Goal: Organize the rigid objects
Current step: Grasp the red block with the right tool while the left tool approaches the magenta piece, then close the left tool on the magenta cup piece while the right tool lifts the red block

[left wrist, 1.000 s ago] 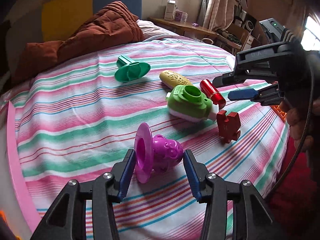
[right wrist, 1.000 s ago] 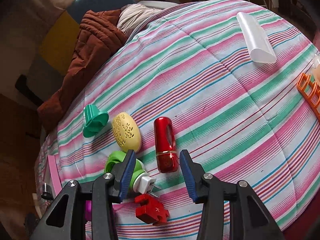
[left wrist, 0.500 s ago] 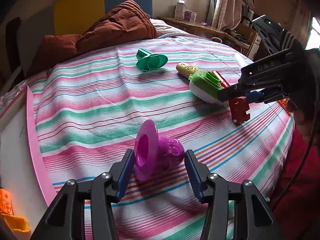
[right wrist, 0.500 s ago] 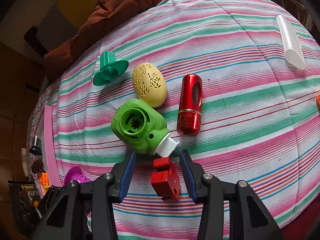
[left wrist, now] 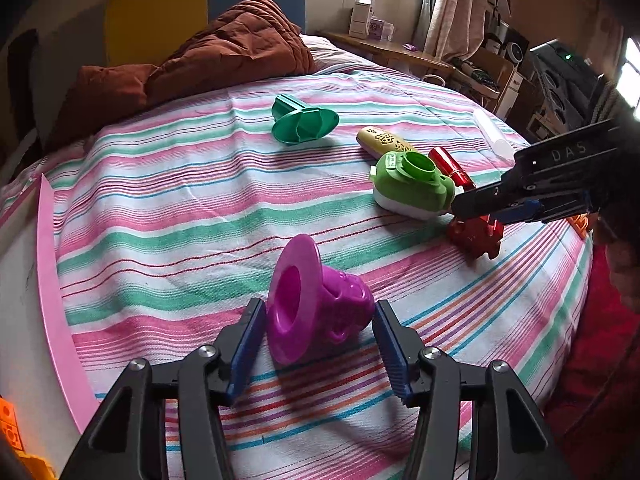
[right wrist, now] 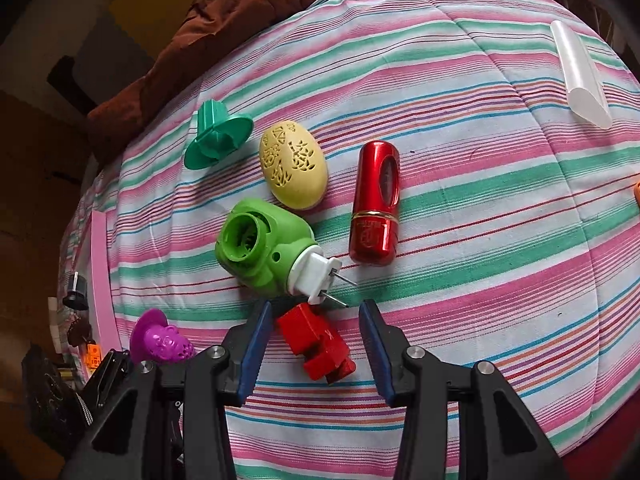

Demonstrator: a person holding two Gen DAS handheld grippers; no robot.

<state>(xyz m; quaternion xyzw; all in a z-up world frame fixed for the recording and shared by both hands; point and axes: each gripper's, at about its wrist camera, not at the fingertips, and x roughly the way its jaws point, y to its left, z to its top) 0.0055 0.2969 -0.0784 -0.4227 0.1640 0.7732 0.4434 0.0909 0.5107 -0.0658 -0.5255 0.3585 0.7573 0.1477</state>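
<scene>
A purple flanged cup [left wrist: 316, 308] lies on its side on the striped bedspread [left wrist: 180, 208], between the fingers of my left gripper [left wrist: 320, 340]. Its jaws are opening, and a thin gap shows at each pad. My right gripper [right wrist: 316, 320] points steeply down and stands open astride a red notched block [right wrist: 316, 340], clear of it on both sides. In the left wrist view the right gripper [left wrist: 516, 204] hovers over that block [left wrist: 476, 236]. In the right wrist view the purple cup [right wrist: 160, 340] sits at the lower left.
Beyond the red block lie a green plug-in device [right wrist: 260, 248], a yellow egg [right wrist: 294, 164], a red cylinder [right wrist: 376, 208] and a teal funnel [right wrist: 216, 136]. A clear tube [right wrist: 580, 76] rests far right. A brown quilt [left wrist: 224, 56] covers the bed's head. A pink board [left wrist: 52, 264] lines the left edge.
My right gripper has shifted from over the red cylinder to astride the red block and has rolled. My left jaws have widened around the purple cup.
</scene>
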